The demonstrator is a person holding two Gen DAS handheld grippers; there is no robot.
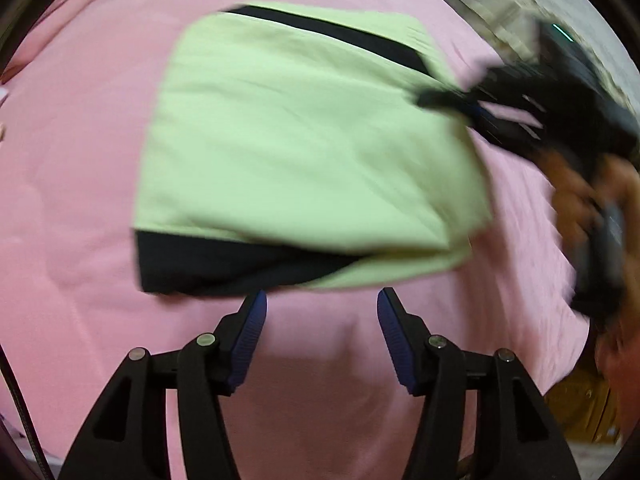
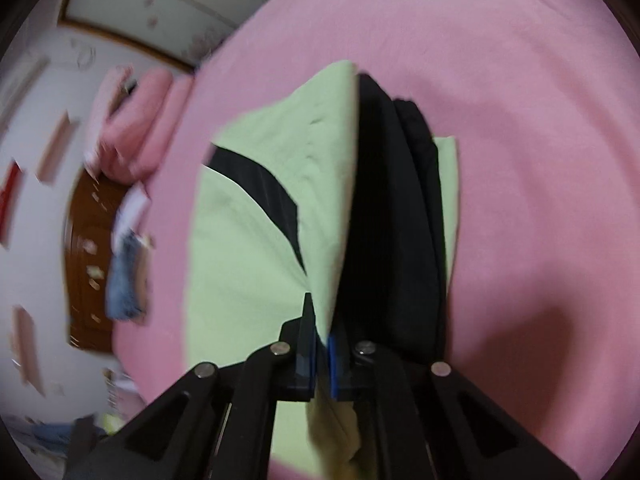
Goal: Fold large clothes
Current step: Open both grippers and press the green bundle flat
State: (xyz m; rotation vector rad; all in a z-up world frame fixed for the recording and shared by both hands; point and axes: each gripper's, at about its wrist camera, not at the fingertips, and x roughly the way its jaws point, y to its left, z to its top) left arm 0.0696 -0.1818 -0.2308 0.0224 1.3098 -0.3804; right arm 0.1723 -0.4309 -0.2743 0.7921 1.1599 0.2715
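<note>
One pink bed sheet [image 1: 80, 160], wide bare room on all sides. One folded green-and-black garment [image 1: 304, 152] lies mid-sheet. Right gripper [image 2: 322, 336] clenched on its green edge, lifting the fold. Left gripper [image 1: 320, 320] spread, empty, just short of garment's black hem. Pink pillows [image 2: 136, 128] at sheet's edge.

No text, label, brand, number or sign can be read in either view.

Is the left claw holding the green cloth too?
No, the left gripper stands open and empty above the pink sheet, just short of the green garment.
</note>
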